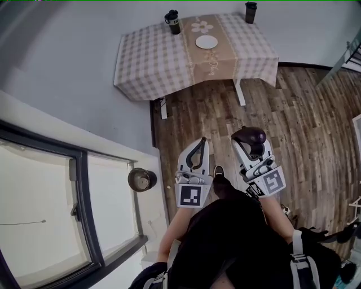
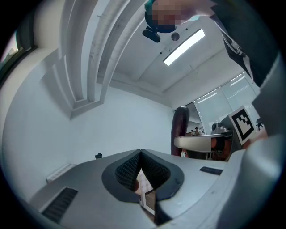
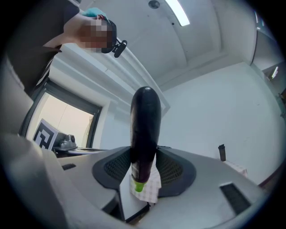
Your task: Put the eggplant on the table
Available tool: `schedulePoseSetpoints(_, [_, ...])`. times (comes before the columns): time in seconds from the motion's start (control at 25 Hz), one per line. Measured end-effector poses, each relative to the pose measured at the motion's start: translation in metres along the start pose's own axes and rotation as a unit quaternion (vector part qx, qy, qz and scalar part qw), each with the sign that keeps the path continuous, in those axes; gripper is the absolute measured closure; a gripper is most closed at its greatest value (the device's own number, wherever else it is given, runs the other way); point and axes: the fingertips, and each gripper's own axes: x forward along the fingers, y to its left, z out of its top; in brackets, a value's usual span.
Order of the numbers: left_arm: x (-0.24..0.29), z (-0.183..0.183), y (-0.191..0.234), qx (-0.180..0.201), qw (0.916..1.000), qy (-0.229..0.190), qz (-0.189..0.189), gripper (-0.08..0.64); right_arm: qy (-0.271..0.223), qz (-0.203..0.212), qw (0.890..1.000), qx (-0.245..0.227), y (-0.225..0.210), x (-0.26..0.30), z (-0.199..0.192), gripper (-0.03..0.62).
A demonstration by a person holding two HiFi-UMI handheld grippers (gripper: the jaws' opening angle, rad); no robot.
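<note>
A dark purple eggplant (image 1: 250,137) with a green stem end stands upright between the pads of my right gripper (image 1: 251,145), which is shut on it. In the right gripper view the eggplant (image 3: 145,129) rises out of the right gripper (image 3: 144,157) and hides the middle of the view. My left gripper (image 1: 199,144) is beside it to the left, shut and holding nothing. The left gripper (image 2: 140,154) has its pad tips touching in its own view, where the eggplant (image 2: 180,129) shows at the right. The table (image 1: 152,62), under a checked cloth, stands ahead across the floor.
On the table are a white plate (image 1: 206,42) and two dark bottles (image 1: 173,21) (image 1: 250,11). A wooden floor (image 1: 293,113) lies between me and the table. A large window (image 1: 45,214) and a round dark bowl (image 1: 141,179) are at my left.
</note>
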Motion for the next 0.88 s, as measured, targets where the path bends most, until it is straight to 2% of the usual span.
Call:
schedulePoseSetpoints(0.52, [0.141,-0.02,0.042,0.005,0.9999,0.012,0.003,0.572,-0.001,-0.013,1.0,0.006,-0.124,0.091,-0.014,0.413])
schedulePoseSetpoints(0.88, [0.196,-0.043,0.083,-0.006,0.9997,0.021,0.013,0.572,0.01,-0.021,1.0,0.004,-0.173,0.148,-0.036,0.413])
